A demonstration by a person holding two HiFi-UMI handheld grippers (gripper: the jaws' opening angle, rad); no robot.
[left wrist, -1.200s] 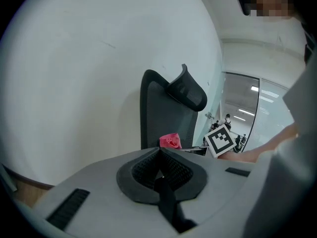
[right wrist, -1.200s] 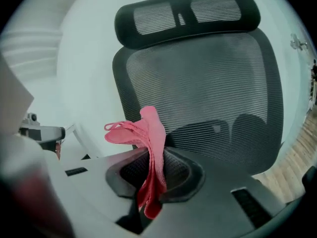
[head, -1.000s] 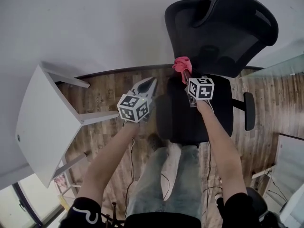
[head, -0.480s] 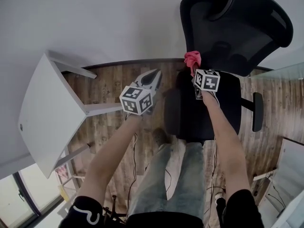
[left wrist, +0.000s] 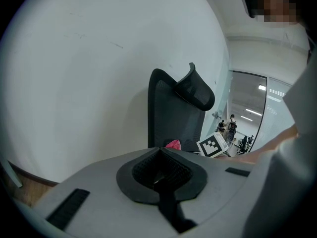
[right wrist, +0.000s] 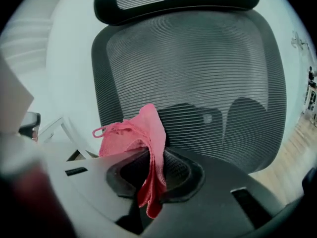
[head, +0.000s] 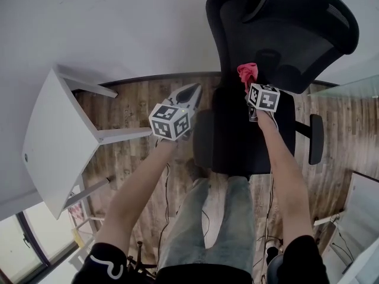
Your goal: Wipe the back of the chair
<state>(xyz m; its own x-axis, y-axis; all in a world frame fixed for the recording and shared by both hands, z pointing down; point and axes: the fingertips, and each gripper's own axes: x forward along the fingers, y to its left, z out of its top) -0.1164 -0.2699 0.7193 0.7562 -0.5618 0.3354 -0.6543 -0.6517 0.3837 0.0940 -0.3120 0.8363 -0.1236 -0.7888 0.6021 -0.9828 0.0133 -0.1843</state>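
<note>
A black mesh office chair faces me, its backrest (head: 260,34) (right wrist: 198,68) upright with a headrest (head: 314,10) on top. My right gripper (head: 251,83) (right wrist: 151,175) is shut on a pink cloth (head: 247,73) (right wrist: 136,135), held just in front of the lower backrest above the seat (head: 237,141). My left gripper (head: 186,96) (left wrist: 161,175) hangs to the left of the chair over the floor, jaws shut with nothing between them. In the left gripper view the chair (left wrist: 171,113) shows side-on with the cloth (left wrist: 173,144) beside it.
A white table (head: 53,147) stands at the left. A white wall runs behind the chair. The chair's armrests (head: 315,138) flank the seat. Wooden floor (head: 130,111) lies below, with cables near the person's legs. A glass partition stands at the right.
The right gripper with the pink cloth has moved up and right, closer to the backrest. The left gripper has barely moved; the view shifted a little.
</note>
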